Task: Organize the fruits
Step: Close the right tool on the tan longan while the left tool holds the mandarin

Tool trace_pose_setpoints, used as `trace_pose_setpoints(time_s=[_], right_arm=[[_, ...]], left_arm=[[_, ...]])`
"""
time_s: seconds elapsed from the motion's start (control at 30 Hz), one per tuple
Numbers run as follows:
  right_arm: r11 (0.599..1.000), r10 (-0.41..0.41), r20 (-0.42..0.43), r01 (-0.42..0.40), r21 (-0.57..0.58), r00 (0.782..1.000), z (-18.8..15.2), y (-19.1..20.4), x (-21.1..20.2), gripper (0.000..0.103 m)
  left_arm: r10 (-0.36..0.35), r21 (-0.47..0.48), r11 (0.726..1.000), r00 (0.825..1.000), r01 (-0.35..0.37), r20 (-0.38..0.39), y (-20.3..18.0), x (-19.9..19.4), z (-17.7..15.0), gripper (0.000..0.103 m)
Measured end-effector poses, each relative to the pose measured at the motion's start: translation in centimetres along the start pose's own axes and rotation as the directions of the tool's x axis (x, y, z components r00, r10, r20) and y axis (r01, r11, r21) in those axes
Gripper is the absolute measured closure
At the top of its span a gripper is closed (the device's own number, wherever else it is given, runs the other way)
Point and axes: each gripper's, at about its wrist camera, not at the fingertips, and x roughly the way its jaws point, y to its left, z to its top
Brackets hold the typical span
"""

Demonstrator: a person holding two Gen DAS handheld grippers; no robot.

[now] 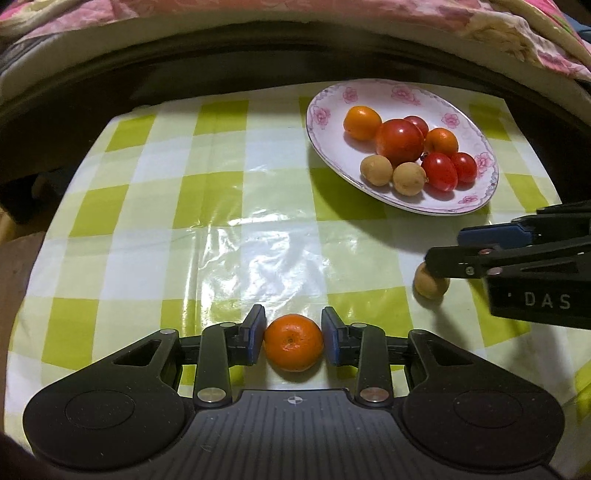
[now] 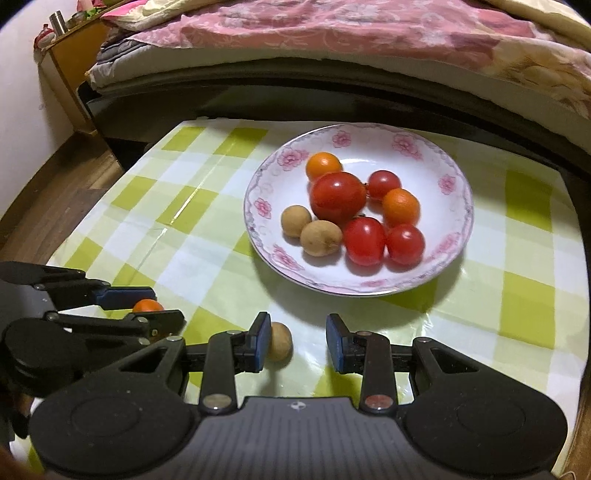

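A small orange (image 1: 293,341) sits between the blue pads of my left gripper (image 1: 293,338), which is shut on it, just above the green-checked cloth (image 1: 221,206). The right wrist view shows that left gripper (image 2: 167,305) low on the left, with the orange (image 2: 147,305) peeking out between its fingers. My right gripper (image 2: 299,341) is open. A brown longan (image 2: 280,346) lies on the cloth against its left pad, with a wide gap to the right pad. A flowered white plate (image 2: 443,155) holds two small oranges, several tomatoes and two longans.
A bed with a pink floral quilt (image 2: 332,29) runs along the far side of the table. A wooden nightstand (image 2: 74,62) stands far left, above wood floor (image 2: 55,192). The plate (image 1: 369,86) sits at the table's far right. The right gripper (image 1: 443,249) hangs over the longan (image 1: 430,286).
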Motion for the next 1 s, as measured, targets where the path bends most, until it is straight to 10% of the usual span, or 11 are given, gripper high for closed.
trace_pose_setpoints(time_s=[1.0], right_arm=[[0.997,0.06,-0.083,-0.056,0.059,0.995,1.0,-0.9,1.3,0.061]], left_arm=[[-0.061,-0.048,0.997,0.998,0.061,-0.002,1.5,-0.5,0.3,0.044]])
